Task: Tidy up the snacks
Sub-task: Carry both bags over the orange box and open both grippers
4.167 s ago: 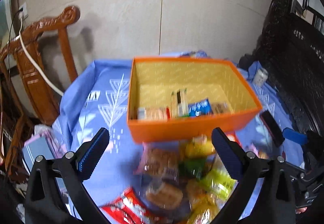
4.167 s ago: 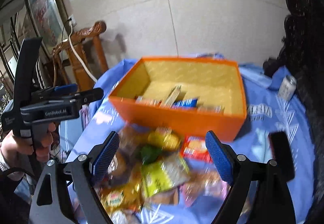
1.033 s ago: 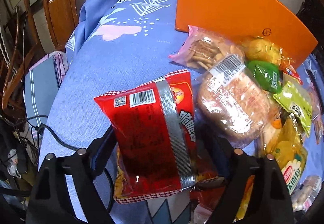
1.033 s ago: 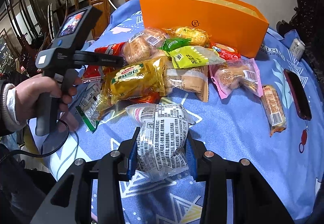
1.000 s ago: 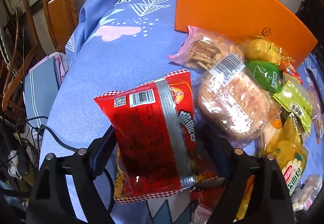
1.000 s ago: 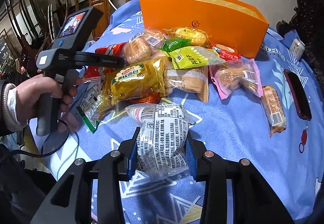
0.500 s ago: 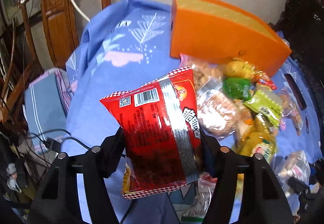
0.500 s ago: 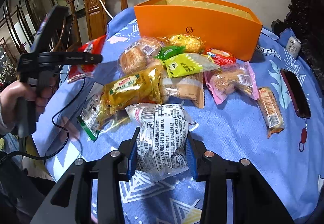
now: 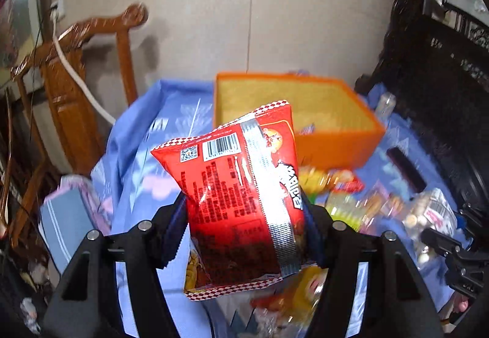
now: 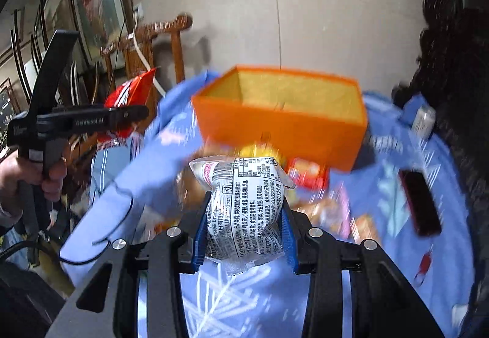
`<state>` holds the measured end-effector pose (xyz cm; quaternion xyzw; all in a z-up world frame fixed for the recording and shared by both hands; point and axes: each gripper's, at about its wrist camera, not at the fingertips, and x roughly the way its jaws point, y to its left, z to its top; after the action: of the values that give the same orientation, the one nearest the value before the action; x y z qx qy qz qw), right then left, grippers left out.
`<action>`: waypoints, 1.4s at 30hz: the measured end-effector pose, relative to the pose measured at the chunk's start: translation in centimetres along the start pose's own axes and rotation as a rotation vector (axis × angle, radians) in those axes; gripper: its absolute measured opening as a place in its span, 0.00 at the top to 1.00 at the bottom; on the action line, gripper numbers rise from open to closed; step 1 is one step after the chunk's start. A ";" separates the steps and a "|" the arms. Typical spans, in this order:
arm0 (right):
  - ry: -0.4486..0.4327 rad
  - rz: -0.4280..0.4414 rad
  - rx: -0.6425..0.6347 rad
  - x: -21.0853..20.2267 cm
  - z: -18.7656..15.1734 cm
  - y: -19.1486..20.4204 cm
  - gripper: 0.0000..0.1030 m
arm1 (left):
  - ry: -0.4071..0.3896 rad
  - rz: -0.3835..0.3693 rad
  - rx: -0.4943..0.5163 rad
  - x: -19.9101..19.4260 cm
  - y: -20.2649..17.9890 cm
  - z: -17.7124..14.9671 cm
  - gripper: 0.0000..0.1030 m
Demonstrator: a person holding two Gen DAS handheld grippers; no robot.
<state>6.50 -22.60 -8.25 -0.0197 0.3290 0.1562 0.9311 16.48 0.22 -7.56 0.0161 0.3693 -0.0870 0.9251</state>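
My left gripper (image 9: pixel 244 216) is shut on a red snack bag (image 9: pixel 238 185), barcode side up, held in the air in front of the orange box (image 9: pixel 336 151). The right wrist view shows that left gripper (image 10: pixel 134 115) at the left in a person's hand (image 10: pixel 18 173), with the red bag (image 10: pixel 131 90) above the tablecloth edge. My right gripper (image 10: pixel 244 231) is shut on a clear packet (image 10: pixel 244 185) with black print, lifted off the cloth. The orange box (image 10: pixel 275 130) stands open-topped behind it. A blurred snack pile (image 9: pixel 345 185) lies below.
A blue patterned tablecloth (image 10: pixel 382 246) covers the table. On the right lie a black phone (image 10: pixel 420 203) and a small can (image 10: pixel 423 121). A wooden chair (image 9: pixel 76 78) stands at the left, dark carved furniture (image 9: pixel 443 78) at the right.
Both grippers have risen with their packets, which now hang clear of the table. The left jaws have drawn in on the red bag. Both views now look into the orange box.
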 end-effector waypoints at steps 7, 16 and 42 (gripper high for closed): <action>-0.109 -0.030 -0.002 1.0 6.8 -2.6 0.61 | -0.047 -0.030 0.012 1.3 -1.8 7.2 0.38; -0.130 -0.081 0.042 5.5 13.6 -6.4 0.61 | -0.019 -0.002 0.030 6.5 -3.4 13.7 0.38; -0.103 -0.067 0.043 7.2 14.3 -4.7 0.15 | 0.042 0.054 0.012 9.2 -2.4 13.3 0.04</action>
<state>21.93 -23.10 -1.80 -0.0025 0.2833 0.1184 0.9517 31.69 -4.82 -4.13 0.0334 0.3875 -0.0637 0.9191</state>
